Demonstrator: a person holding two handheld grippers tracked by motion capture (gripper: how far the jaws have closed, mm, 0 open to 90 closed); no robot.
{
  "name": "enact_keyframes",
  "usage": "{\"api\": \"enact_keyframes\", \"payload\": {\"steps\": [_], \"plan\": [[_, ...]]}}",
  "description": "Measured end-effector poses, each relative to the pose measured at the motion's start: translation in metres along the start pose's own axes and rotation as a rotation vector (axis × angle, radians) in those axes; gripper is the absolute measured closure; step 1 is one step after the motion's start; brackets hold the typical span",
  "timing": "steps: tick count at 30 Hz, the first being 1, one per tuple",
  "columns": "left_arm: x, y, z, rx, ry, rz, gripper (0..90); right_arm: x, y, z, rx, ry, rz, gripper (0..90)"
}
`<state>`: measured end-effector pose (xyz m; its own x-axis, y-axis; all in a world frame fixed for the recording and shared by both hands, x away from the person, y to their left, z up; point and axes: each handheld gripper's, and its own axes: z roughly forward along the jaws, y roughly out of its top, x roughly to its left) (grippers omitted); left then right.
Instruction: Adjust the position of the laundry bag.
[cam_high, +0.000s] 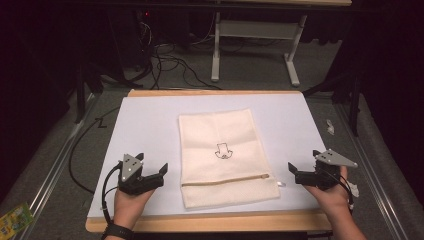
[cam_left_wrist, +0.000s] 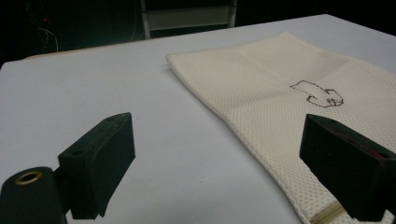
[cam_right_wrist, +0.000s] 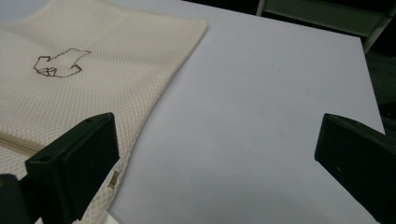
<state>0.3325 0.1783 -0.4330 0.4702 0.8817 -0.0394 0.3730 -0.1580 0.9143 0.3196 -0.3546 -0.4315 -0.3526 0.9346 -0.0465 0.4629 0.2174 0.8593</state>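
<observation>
A cream mesh bag (cam_high: 225, 157) lies flat in the middle of the white table sheet (cam_high: 145, 125), with a small dark outline drawing (cam_high: 223, 151) on it and a zipper (cam_high: 225, 180) across its near end. My left gripper (cam_high: 151, 163) rests open to the left of the bag's near corner, holding nothing. My right gripper (cam_high: 304, 161) rests open to the right of the bag, near the zipper pull (cam_high: 280, 183). The left gripper view shows the bag (cam_left_wrist: 280, 88) ahead to the right; in the right gripper view the bag (cam_right_wrist: 84, 74) lies to the left.
The sheet covers a wooden tabletop (cam_high: 210, 220). Cables (cam_high: 165, 65) and a white table frame (cam_high: 255, 45) stand on the floor beyond. A small white scrap (cam_high: 330, 126) lies off the table's right edge and a yellow-green packet (cam_high: 15, 219) lies at lower left.
</observation>
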Motion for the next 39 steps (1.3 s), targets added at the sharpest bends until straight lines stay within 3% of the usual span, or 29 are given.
{"api": "enact_keyframes", "payload": {"steps": [12, 31, 39], "plan": [[-0.0064, -0.0015, 0.0038, 0.014, 0.002, 0.039, 12.4, -0.0041, -0.0011, -0.0022, -0.01, 0.007, 0.009, 0.3], [-0.0053, -0.0003, 0.002, 0.014, 0.004, 0.037, 14.1, -0.0058, -0.0016, -0.0022, -0.007, 0.009, 0.026, 0.8], [-0.0084, -0.0016, 0.0053, 0.048, -0.013, 0.043, 15.3, -0.0066, -0.001, -0.0029, -0.006, 0.024, 0.046, 3.3]]}}
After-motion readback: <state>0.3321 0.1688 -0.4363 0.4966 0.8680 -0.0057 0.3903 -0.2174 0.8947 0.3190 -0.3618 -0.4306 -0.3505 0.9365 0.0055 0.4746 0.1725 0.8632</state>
